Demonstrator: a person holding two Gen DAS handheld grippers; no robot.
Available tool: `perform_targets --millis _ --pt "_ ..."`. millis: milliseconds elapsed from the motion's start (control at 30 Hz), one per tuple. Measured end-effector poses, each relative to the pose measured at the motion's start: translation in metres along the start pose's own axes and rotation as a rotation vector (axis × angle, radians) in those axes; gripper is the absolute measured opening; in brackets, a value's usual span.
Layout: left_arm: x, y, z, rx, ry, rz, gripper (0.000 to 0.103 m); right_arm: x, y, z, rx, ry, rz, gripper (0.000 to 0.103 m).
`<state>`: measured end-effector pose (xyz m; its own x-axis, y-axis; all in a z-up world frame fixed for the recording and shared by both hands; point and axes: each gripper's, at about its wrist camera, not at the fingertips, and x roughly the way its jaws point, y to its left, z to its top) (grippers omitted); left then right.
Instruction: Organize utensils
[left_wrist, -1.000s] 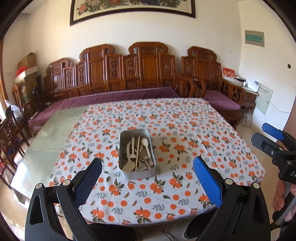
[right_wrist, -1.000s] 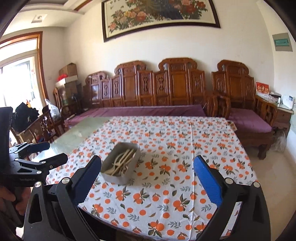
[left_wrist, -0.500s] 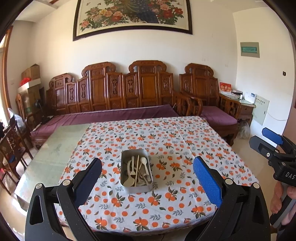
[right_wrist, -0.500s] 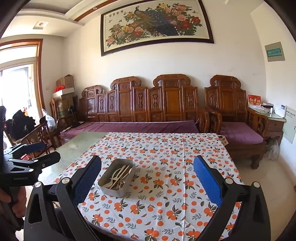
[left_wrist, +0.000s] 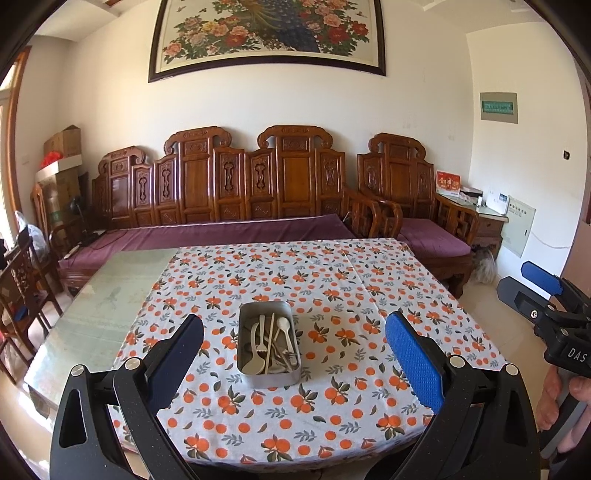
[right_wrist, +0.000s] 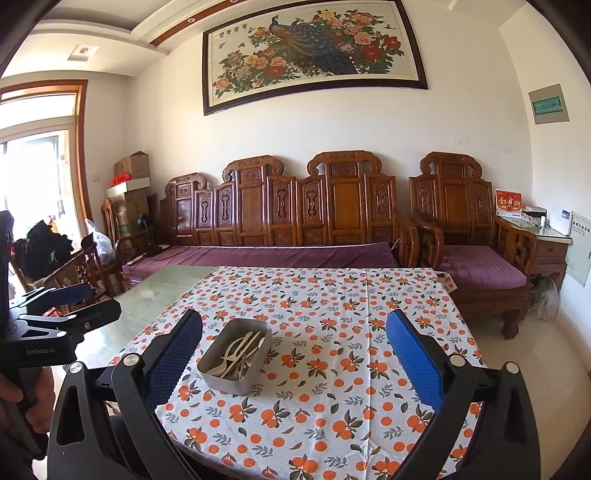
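Observation:
A grey metal tin (left_wrist: 267, 345) sits on the orange-patterned tablecloth (left_wrist: 332, 295), and holds several pale spoons, forks and chopsticks (left_wrist: 271, 341). It also shows in the right wrist view (right_wrist: 235, 355). My left gripper (left_wrist: 293, 356) is open and empty, held back from the table's near edge, with the tin between its fingers in view. My right gripper (right_wrist: 293, 356) is open and empty, to the right of the tin and also back from the table. Each gripper shows at the edge of the other's view, the right one (left_wrist: 546, 295) and the left one (right_wrist: 62, 306).
The table's left part is bare glass (left_wrist: 107, 295). A carved wooden sofa with purple cushions (left_wrist: 221, 229) stands behind the table, an armchair (left_wrist: 424, 221) at the right. Wooden chairs (left_wrist: 22, 280) stand at the left.
Both grippers have pulled back and up from the table, so the tin looks smaller and farther. Both stay open and empty.

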<state>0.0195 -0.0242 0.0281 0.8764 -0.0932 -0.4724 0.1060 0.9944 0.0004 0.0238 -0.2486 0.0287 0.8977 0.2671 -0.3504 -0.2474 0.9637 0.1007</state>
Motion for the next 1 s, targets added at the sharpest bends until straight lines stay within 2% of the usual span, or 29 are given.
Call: perform_targets --millis 1000 --pt "-0.0014 0.0001 -0.0009 0.000 0.000 0.003 0.095 0.0029 0.0045 0.0022 0.005 0.002 0.006 0.100"
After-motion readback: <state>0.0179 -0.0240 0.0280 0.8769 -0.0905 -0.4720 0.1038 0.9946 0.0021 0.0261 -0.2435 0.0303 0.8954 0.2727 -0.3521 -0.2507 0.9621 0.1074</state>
